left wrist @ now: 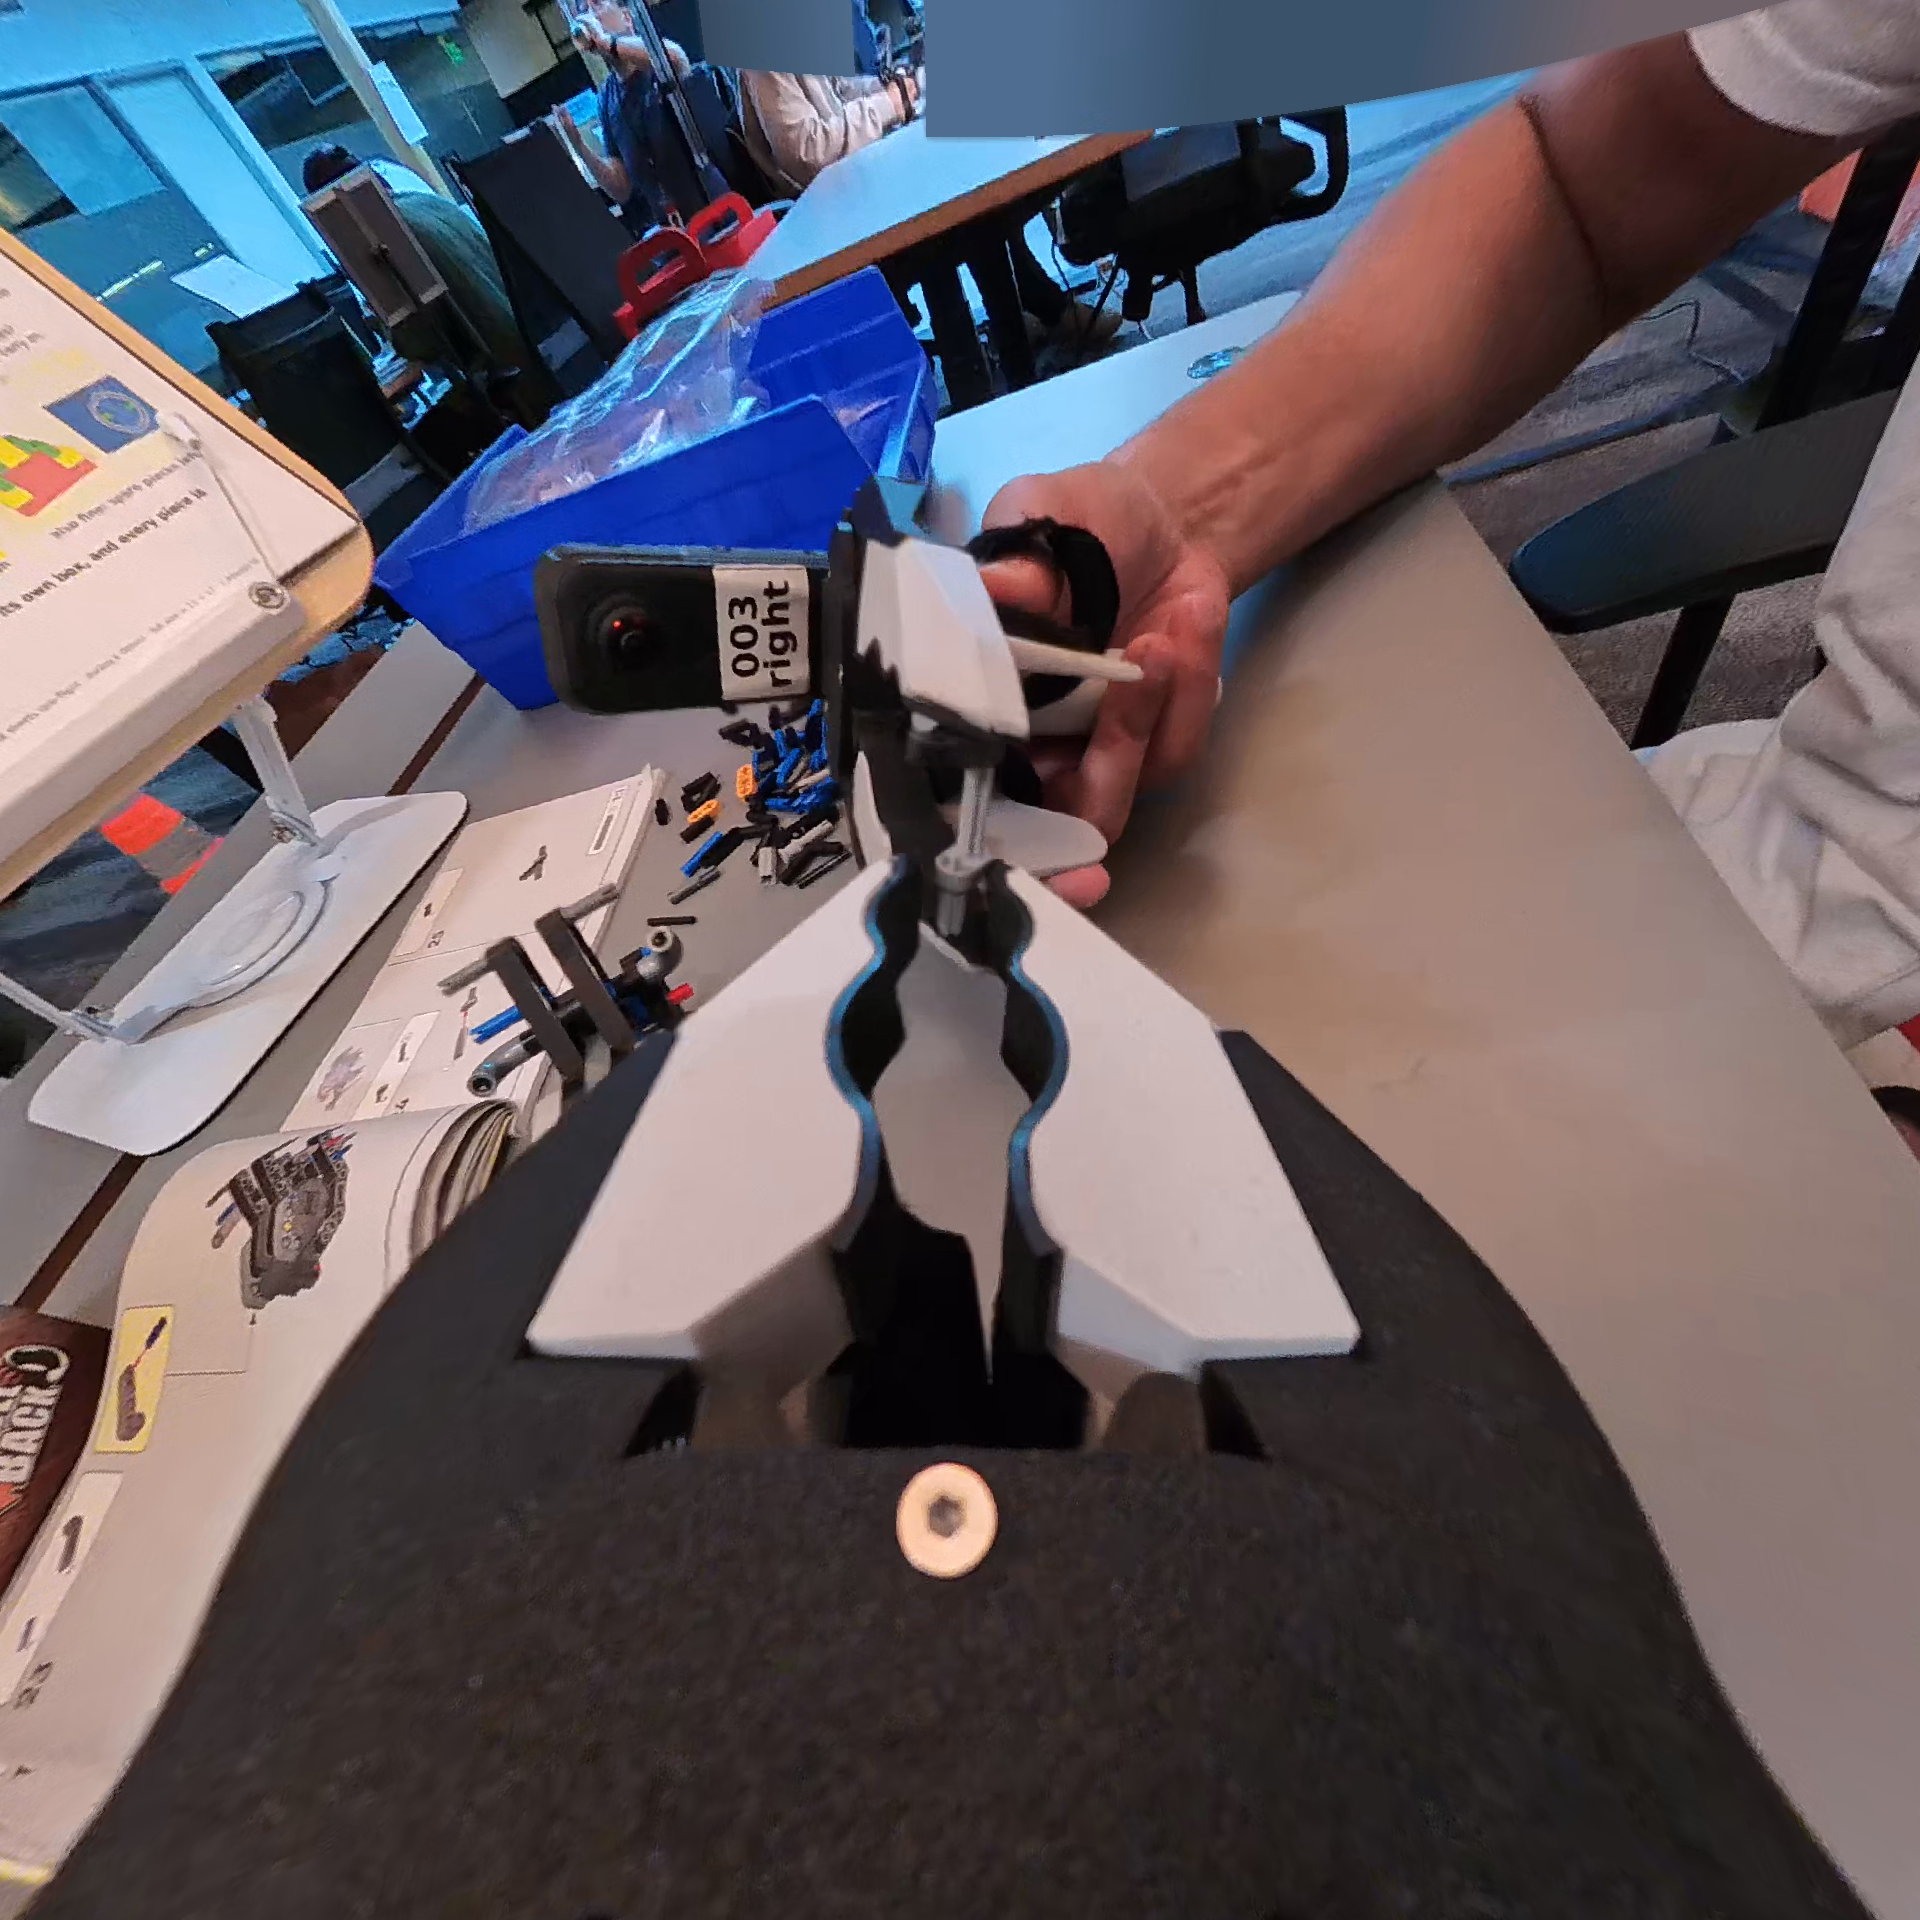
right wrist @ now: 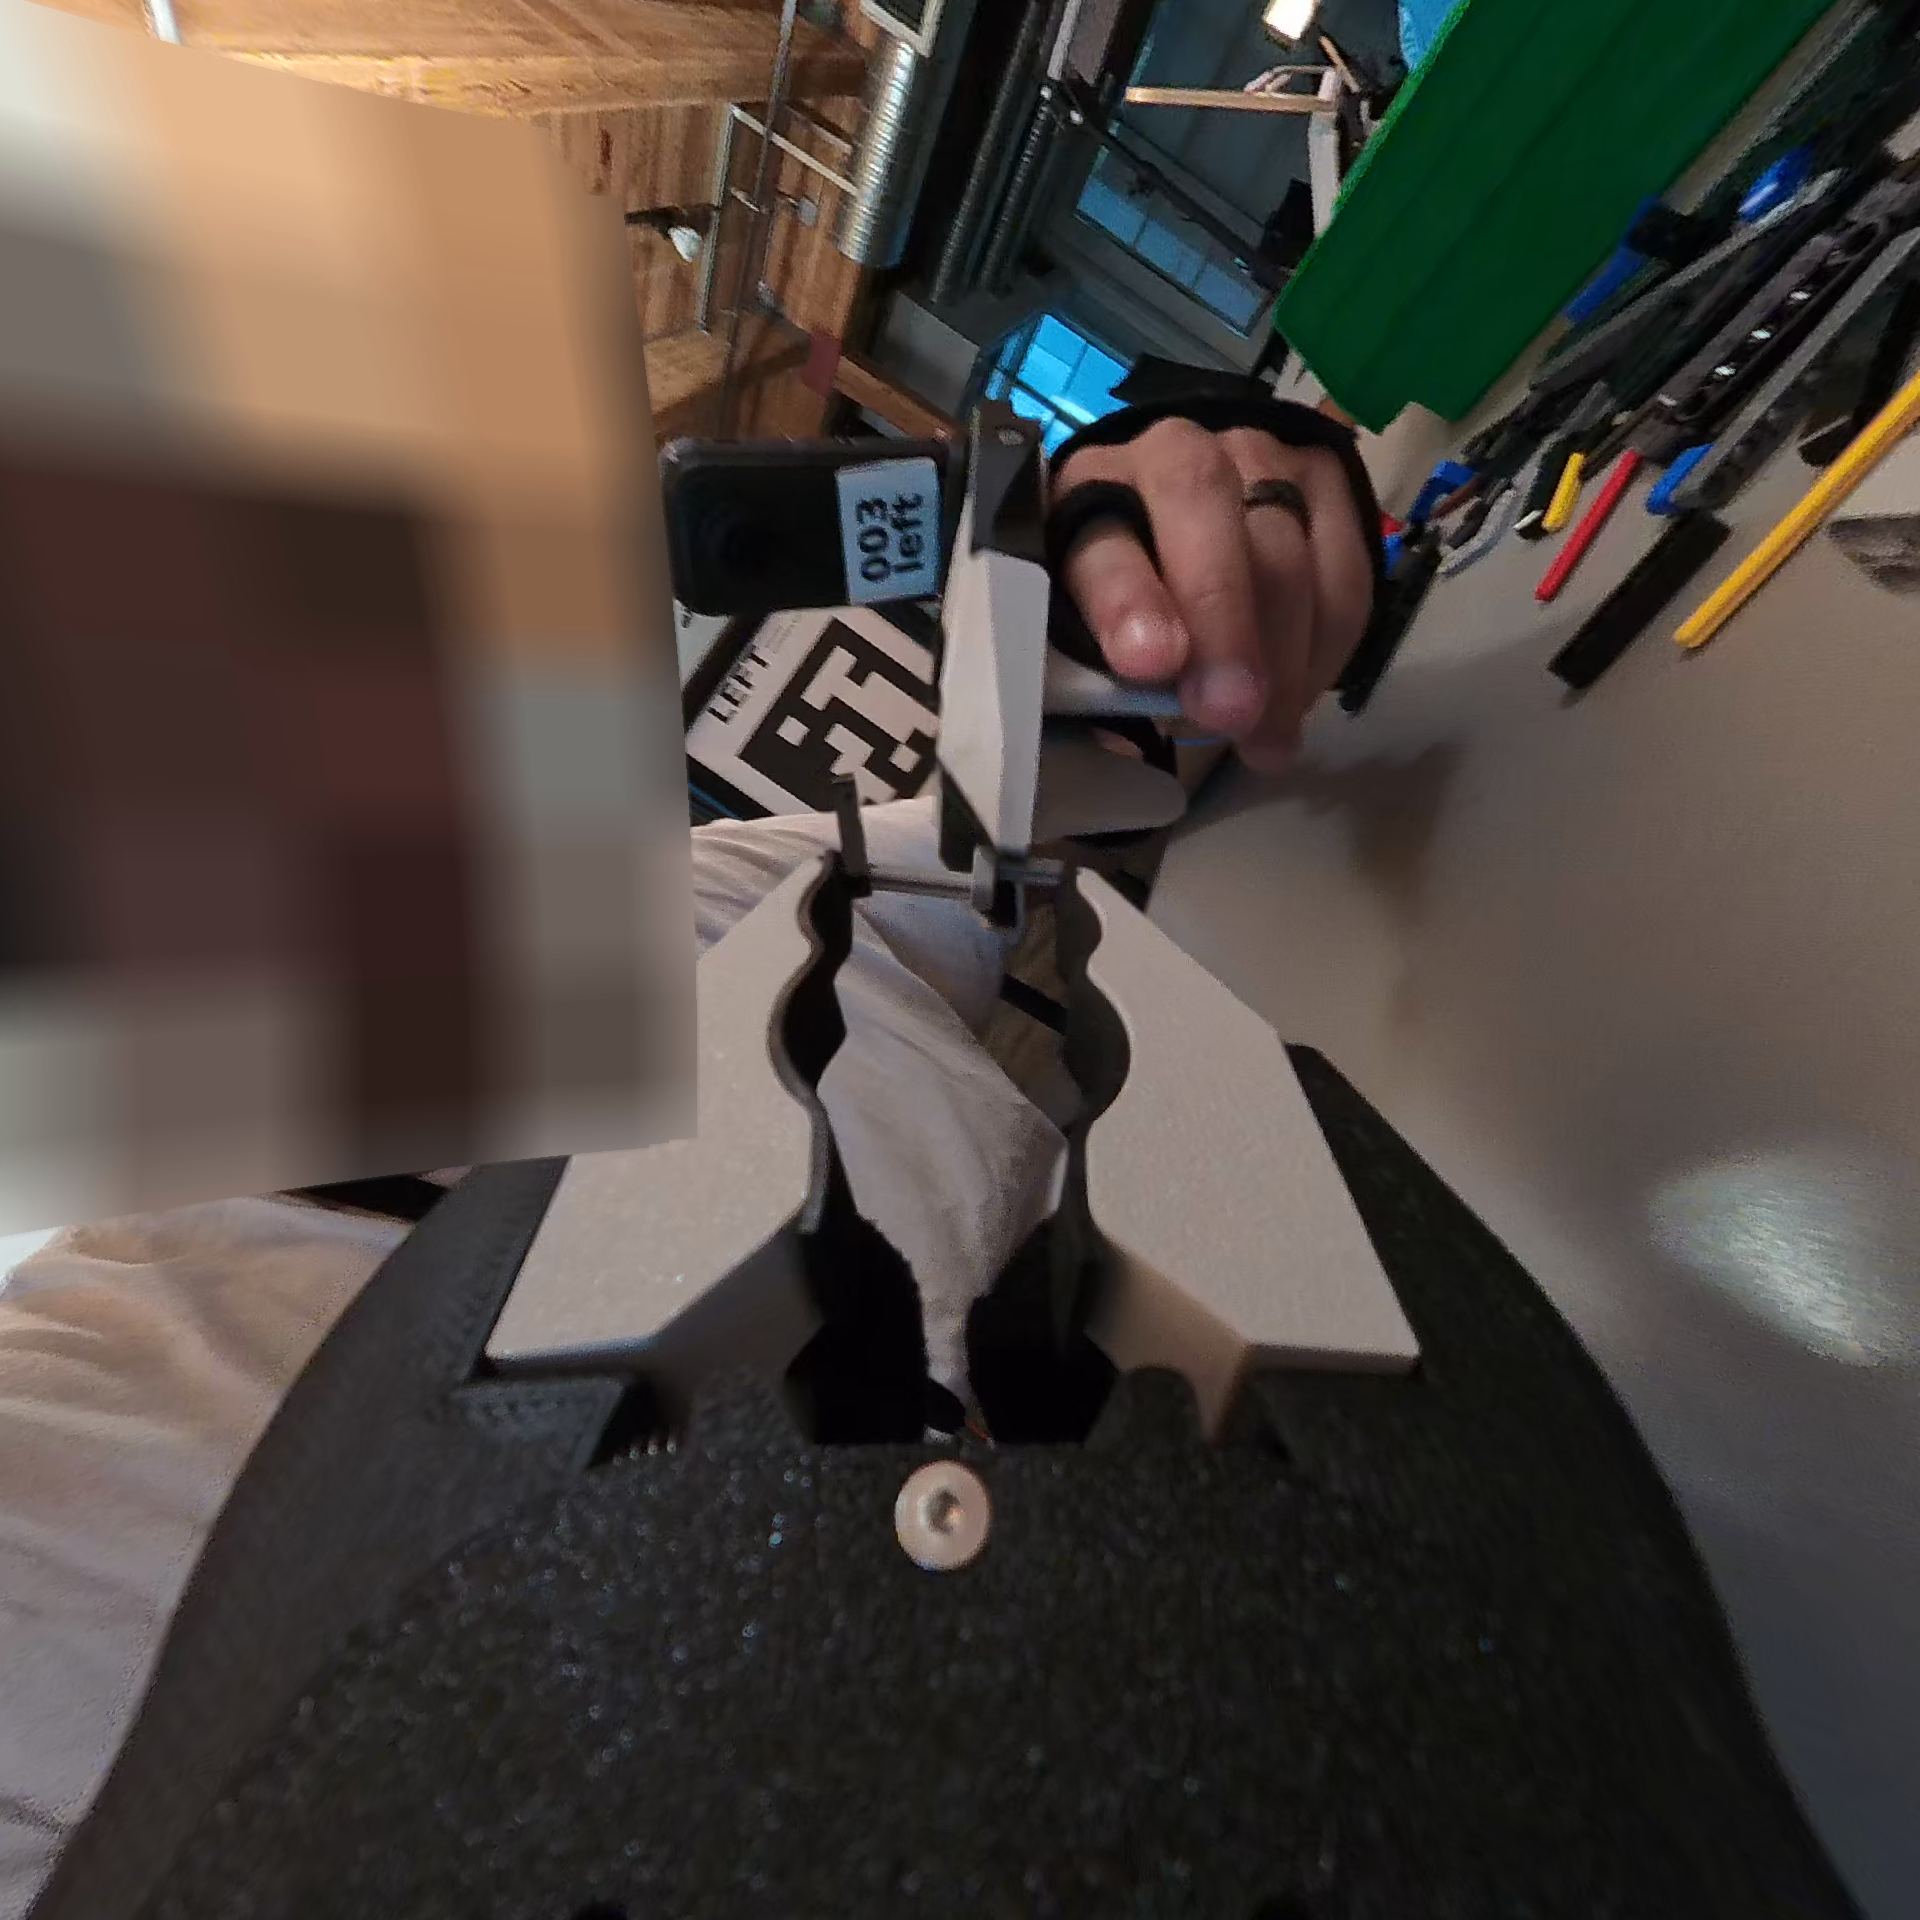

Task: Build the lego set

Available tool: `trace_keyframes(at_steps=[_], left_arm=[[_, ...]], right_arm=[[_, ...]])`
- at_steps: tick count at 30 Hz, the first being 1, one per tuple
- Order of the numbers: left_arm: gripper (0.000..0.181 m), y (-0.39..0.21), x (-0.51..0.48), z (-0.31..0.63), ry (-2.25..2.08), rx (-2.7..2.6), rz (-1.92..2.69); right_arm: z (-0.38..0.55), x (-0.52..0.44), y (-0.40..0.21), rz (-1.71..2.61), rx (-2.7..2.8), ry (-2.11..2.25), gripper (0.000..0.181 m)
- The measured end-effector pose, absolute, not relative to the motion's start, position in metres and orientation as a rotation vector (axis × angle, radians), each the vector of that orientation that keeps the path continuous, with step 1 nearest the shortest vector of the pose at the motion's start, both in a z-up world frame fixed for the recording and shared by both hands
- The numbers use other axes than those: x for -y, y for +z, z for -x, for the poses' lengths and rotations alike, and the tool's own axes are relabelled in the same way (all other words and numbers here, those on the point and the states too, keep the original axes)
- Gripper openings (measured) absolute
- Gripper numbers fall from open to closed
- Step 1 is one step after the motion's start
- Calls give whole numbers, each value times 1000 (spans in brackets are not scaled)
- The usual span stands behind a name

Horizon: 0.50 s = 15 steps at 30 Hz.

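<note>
My left gripper (left wrist: 951, 906) is shut on a small light-grey connector (left wrist: 951, 883) at its tips. A thin grey axle (left wrist: 974, 805) runs up from the connector to my right gripper (left wrist: 961, 805), which a hand holds just ahead. In the right wrist view the axle (right wrist: 935, 883) spans lengthwise between my right gripper's (right wrist: 956, 885) two tips, pinched end to end. My left gripper (right wrist: 995, 864) comes down onto it from above. A part-built dark-grey assembly (left wrist: 577, 997) with blue pins lies to the left on the open instruction booklet (left wrist: 499, 914).
A pile of small black, blue and orange pieces (left wrist: 774, 800) lies behind the grippers. A blue bin (left wrist: 665, 499) with plastic bags stands behind that. A tilted stand with a printed sheet (left wrist: 135, 582) is at the left. Long loose beams (right wrist: 1662, 436) lie on the grey table (left wrist: 1403, 935). The tips of both grippers are at nearly the same place.
</note>
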State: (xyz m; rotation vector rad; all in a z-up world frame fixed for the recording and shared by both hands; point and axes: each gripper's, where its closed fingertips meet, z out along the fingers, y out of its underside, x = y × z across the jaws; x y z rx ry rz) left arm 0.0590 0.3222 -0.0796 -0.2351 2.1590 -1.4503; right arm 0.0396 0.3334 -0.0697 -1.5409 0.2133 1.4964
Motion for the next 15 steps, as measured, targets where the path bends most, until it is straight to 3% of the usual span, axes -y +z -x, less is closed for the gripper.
trace_keyframes(at_steps=[2,4,15], left_arm=[[26,-72,-326,-58,-1466,-2139,228],[28,-64,-328,-55,-1482,-2115,203],[2,-72,-320,-39,-1379,-2138,19]], right_arm=[[-38,-334,-77,1611,-190,1436,38],[-38,-333,-78,1635,-177,1410,39],[-34,-330,-99,1813,-122,1260,39]])
